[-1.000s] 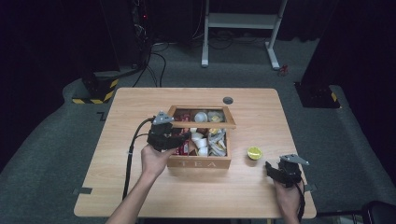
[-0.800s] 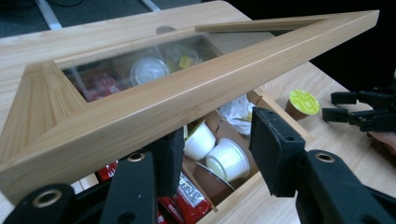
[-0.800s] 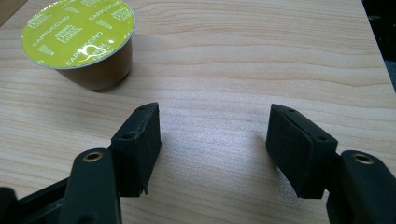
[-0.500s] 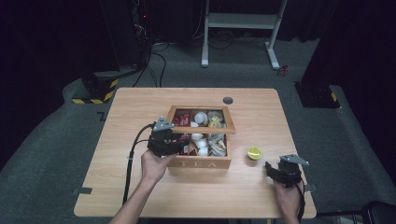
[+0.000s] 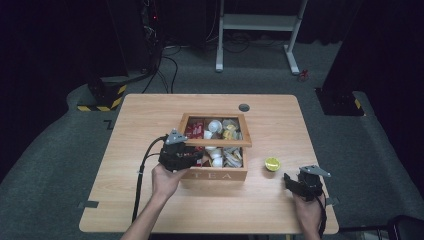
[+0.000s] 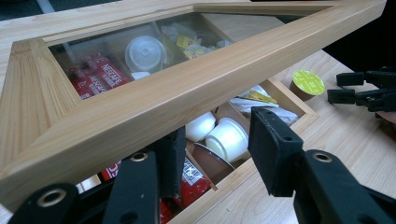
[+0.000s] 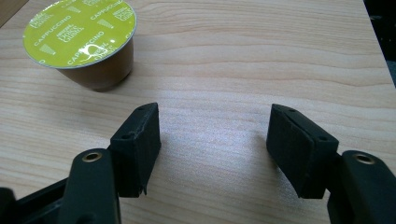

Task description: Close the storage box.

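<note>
My right gripper [image 5: 296,184] rests low on the table [image 5: 150,115], jaws apart and empty, just short of a yellow-topped pod [image 5: 272,163]. Farther left, my left gripper [image 5: 192,159] sits at the tea box [image 5: 218,175], jaws parted under its half-raised glass lid [image 6: 154,100], gripping nothing. Pods and sachets fill the box.

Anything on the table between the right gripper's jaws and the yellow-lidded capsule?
No. In the right gripper view, bare wood separates the open right gripper from the cappuccino capsule; the high view shows the same gap on the table.
</note>
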Available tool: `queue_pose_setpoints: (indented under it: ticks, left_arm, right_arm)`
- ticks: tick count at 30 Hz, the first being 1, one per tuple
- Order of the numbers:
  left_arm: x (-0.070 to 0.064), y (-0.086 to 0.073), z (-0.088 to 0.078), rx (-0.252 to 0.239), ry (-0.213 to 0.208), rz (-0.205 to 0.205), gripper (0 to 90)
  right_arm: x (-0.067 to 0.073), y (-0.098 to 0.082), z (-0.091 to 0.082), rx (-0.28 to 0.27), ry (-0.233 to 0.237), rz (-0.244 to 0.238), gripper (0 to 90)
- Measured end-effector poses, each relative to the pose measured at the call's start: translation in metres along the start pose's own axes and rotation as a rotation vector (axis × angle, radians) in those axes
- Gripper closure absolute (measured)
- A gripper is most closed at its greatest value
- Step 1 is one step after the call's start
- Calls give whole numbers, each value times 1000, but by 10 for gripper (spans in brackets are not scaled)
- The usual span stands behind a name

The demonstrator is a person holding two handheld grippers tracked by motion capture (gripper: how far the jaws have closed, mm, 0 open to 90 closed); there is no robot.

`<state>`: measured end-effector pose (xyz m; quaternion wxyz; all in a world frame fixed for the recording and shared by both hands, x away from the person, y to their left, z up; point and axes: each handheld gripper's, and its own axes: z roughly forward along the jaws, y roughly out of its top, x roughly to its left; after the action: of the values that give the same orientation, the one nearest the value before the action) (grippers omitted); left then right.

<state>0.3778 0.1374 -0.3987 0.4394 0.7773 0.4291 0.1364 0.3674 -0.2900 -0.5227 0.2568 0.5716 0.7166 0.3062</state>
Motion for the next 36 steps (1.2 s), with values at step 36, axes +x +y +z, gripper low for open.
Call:
queue_pose_setpoints:
  ticks: [36]
  left_arm:
    - [-5, -41, 13, 44, -5, -5, 595]
  right_arm:
    - [0, 0, 0, 4, 5, -2, 349]
